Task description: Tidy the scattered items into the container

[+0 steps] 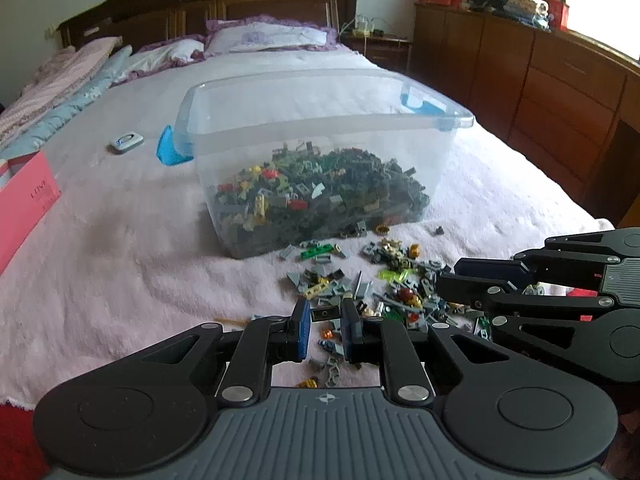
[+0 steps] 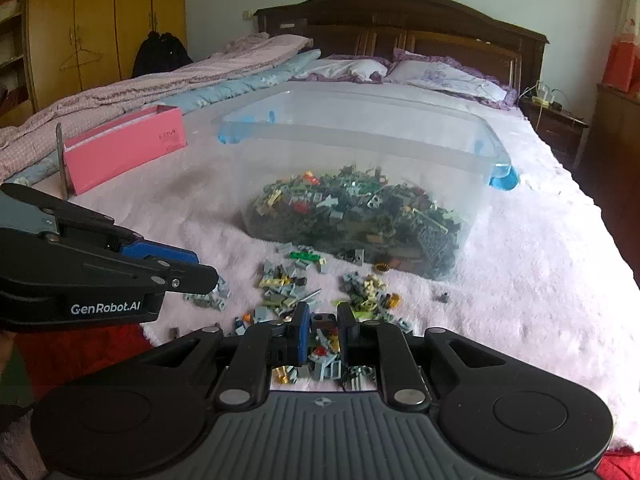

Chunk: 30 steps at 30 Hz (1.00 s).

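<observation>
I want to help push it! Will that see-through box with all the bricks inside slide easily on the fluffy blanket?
Probably not. The clear box holds a deep heap of bricks, so it is likely heavy. The fluffy blanket would probably drag. Its low load makes tipping unlikely.

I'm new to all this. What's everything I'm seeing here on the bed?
clear plastic tub: one, blue handles, mid-bed, part-full
loose toy bricks: many, grey, green, yellow, on blanket before tub
pink cardboard box: one, left of tub
small white gadget: one, left of tub
fluffy blanket: one, pale pink, under everything
frilled pillows: two, white-purple, by wooden headboard
left gripper: one, black, pinching a dark brick
right gripper: one, black, pinching another dark brick
</observation>
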Each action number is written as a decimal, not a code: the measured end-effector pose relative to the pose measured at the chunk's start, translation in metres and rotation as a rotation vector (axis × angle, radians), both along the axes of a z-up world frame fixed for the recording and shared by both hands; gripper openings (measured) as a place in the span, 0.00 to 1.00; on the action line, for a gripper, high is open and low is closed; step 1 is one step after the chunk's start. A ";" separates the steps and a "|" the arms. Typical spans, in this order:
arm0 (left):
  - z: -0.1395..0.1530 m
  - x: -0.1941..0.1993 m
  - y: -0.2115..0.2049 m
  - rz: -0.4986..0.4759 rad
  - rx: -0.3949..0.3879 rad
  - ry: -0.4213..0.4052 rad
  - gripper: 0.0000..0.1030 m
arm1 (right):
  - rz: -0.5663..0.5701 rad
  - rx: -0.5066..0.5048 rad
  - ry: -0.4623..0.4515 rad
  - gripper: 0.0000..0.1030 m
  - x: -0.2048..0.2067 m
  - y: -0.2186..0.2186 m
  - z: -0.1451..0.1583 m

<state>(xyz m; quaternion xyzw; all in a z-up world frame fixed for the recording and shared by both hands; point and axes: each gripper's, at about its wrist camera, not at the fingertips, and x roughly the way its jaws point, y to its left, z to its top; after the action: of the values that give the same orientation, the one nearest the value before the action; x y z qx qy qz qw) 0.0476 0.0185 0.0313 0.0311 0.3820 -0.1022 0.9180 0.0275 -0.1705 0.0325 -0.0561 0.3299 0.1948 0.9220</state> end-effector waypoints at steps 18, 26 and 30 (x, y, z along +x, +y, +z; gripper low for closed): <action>0.007 0.000 -0.001 0.001 -0.002 -0.025 0.17 | -0.010 0.001 -0.020 0.15 -0.001 -0.001 0.007; 0.019 0.004 -0.004 -0.007 -0.002 -0.057 0.17 | -0.011 0.010 -0.049 0.15 0.003 -0.001 0.017; 0.025 0.010 -0.005 -0.008 -0.007 -0.075 0.17 | -0.009 0.007 -0.062 0.15 0.007 0.000 0.023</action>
<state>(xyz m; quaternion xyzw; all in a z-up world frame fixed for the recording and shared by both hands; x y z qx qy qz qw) 0.0577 0.0137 0.0560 0.0331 0.3470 -0.1062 0.9312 0.0348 -0.1709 0.0551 -0.0574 0.3007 0.1898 0.9329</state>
